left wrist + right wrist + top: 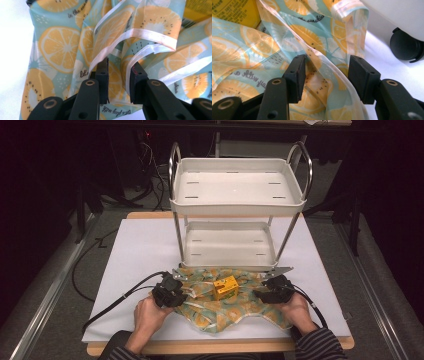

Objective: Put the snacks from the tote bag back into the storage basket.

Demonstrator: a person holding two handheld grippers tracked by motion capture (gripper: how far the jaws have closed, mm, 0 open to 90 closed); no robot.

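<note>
Jaws apart over fruit-print bag (pixel 220 307), yellow box (pixel 226 287) between – cart (pixel 235 195) behind

Teal cloth (pixel 220 307) with orange citrus slices, yellow box (pixel 226 287), white cart (pixel 235 185), black jaws.

Left gripper (pixel 181 291) jaws slightly apart; right gripper (pixel 261 293) jaws wide.

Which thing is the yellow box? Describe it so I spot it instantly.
Find the white two-shelf cart on the table. Just in front lies a crumpled teal cloth printed with orange slices. The small yellow cardboard box sits on it, the only boxy, solid-coloured thing there.
</note>
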